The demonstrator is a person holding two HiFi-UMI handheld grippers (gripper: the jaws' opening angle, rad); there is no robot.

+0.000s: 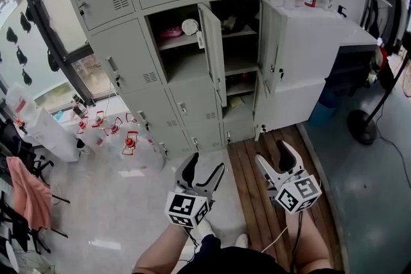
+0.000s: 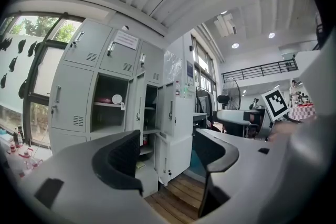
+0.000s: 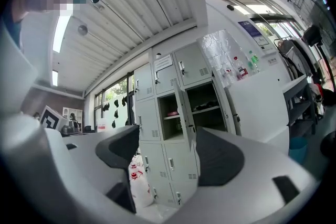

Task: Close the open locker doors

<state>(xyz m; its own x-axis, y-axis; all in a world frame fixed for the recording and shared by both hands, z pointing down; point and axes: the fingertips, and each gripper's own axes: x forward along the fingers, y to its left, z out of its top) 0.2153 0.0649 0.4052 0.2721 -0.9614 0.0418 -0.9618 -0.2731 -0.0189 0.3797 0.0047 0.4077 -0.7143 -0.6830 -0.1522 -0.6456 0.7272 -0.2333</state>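
A grey locker bank (image 1: 173,42) stands ahead of me. One middle compartment (image 1: 180,45) is open, and its door (image 1: 212,51) swings out toward me. The column to its right (image 1: 239,48) is open too, with an upper door (image 1: 271,48) and a lower door (image 1: 286,109) swung out to the right. My left gripper (image 1: 207,163) is open and empty, low in the head view and well short of the lockers. My right gripper (image 1: 273,154) is beside it, also open and empty. The lockers (image 2: 121,107) show between the left gripper's (image 2: 168,149) jaws, and the open doors (image 3: 185,110) between the right gripper's (image 3: 168,147).
Several clear jugs with red caps (image 1: 115,131) sit on the floor left of the lockers. A wooden platform (image 1: 253,196) lies under my right side. A white counter with bottles (image 1: 321,16) adjoins the lockers on the right, with a fan stand (image 1: 363,128) beyond it.
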